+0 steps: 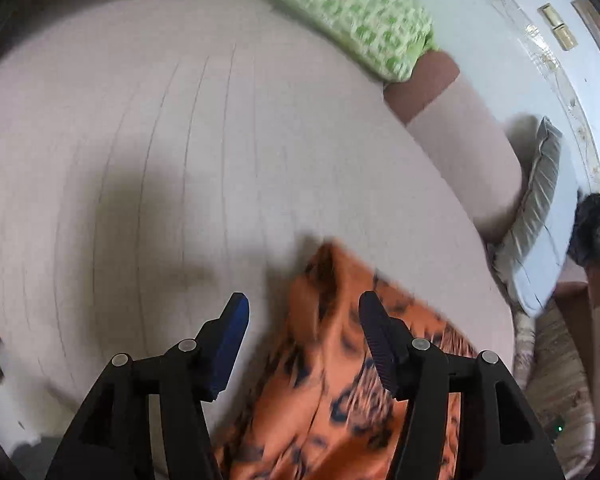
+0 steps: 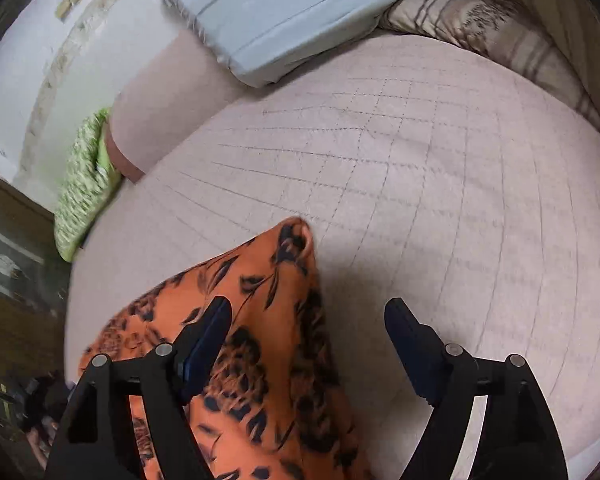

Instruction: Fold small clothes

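Observation:
An orange garment with a dark floral print (image 1: 324,400) lies on a pale pink quilted bed cover (image 1: 180,140). In the left wrist view its upper corner pokes up between the fingers of my left gripper (image 1: 303,300), which stands open above it with the pads clear of the cloth. In the right wrist view the same garment (image 2: 260,360) spreads under the left finger of my right gripper (image 2: 308,304). Its pointed corner lies ahead of the fingers. This gripper is wide open and holds nothing. The bed cover (image 2: 420,180) fills the space ahead.
A green patterned pillow (image 1: 352,12) (image 2: 84,188) lies at the far edge of the bed. A light blue pillow (image 2: 284,16) and a striped beige cushion (image 2: 480,24) rest along the back. A dark furry thing (image 1: 596,236) sits at the right.

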Motion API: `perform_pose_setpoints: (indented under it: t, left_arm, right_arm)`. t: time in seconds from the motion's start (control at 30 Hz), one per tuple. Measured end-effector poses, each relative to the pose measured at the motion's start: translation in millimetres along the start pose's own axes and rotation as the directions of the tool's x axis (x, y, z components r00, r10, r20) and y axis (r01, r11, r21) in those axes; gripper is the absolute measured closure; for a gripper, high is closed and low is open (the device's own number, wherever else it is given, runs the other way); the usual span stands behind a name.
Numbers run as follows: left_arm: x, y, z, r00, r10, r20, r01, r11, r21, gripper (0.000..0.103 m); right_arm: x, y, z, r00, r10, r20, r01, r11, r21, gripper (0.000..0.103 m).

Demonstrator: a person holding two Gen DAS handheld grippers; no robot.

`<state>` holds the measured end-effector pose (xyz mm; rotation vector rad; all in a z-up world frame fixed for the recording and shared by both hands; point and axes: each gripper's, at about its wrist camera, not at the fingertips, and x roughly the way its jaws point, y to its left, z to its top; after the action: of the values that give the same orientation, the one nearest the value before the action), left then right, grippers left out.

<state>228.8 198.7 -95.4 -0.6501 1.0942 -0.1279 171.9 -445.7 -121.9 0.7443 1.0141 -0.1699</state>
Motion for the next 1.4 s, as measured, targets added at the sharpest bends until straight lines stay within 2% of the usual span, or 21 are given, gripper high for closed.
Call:
perform_pose_setpoints:
  t: [0.07, 0.1, 0.23, 0.43, 0.57, 0.63, 0.73, 0.93, 1.03, 1.17, 1.3, 1.33, 1.4]
  left_arm:
    - [2, 11, -2, 0.999, -0.013, -0.047, 0.012, 1.000, -0.023, 0.048]
    - [4, 14, -1, 0.998, -0.022, -0.052, 0.021, 1.000, -0.022, 0.048]
    - [4, 20, -4, 0.998, -0.012, -0.067, 0.013, 1.000, 0.028, 0.048]
    - [2, 32, -39, 0.989, -0.056, -0.136, 0.054, 0.998, -0.018, 0.048]
    - [17, 38, -42, 0.979, -0.048, -0.199, 0.041, 0.998, -0.039, 0.051]
    - [22, 44, -40, 0.978, -0.051, -0.203, 0.037, 0.997, -0.071, 0.054]
    - [25, 43, -38, 0.979, -0.047, -0.198, 0.034, 0.997, -0.067, 0.055]
    - [28, 28, -54, 0.978, -0.004, -0.208, 0.006, 1.000, 0.009, 0.055]
    - [28, 25, -56, 0.978, -0.001, -0.209, 0.004, 1.000, 0.018, 0.055]
    - [30, 23, -57, 0.978, -0.004, -0.210, 0.007, 1.000, 0.015, 0.056]
    - [28, 23, -59, 0.978, -0.011, -0.210, 0.017, 1.000, 0.025, 0.073]
    - [26, 24, -60, 0.977, -0.018, -0.210, 0.025, 0.999, 0.031, 0.075]
    - [27, 24, -60, 0.976, -0.028, -0.217, 0.037, 0.999, 0.035, 0.076]
  right_arm:
    - [-12, 15, -12, 0.995, 0.093, 0.035, -0.091, 0.995, -0.051, 0.022]
    - [-15, 22, -17, 0.994, 0.104, 0.045, -0.101, 0.992, -0.079, 0.022]
    - [-20, 78, -49, 0.991, 0.126, 0.053, -0.108, 0.960, -0.259, 0.022]
    - [-30, 154, -89, 0.981, 0.169, 0.089, -0.118, 0.903, -0.414, 0.022]
    - [-21, 202, -105, 0.971, 0.239, 0.001, -0.212, 0.861, -0.461, 0.022]
    - [-7, 229, -111, 0.969, 0.236, -0.067, -0.239, 0.844, -0.479, 0.022]
    - [16, 259, -120, 0.960, 0.235, -0.151, -0.279, 0.822, -0.497, 0.023]
    - [56, 297, -129, 0.934, 0.225, -0.279, -0.334, 0.827, -0.453, 0.028]
    - [74, 316, -130, 0.914, 0.202, -0.353, -0.352, 0.828, -0.437, 0.028]
    - [100, 344, -134, 0.882, 0.108, -0.458, -0.337, 0.824, -0.455, 0.028]
    - [121, 376, -141, 0.826, 0.043, -0.562, -0.361, 0.805, -0.470, 0.028]
    - [126, 386, -143, 0.810, 0.023, -0.587, -0.371, 0.795, -0.481, 0.028]
    - [133, 402, -148, 0.795, -0.032, -0.606, -0.356, 0.784, -0.509, 0.028]
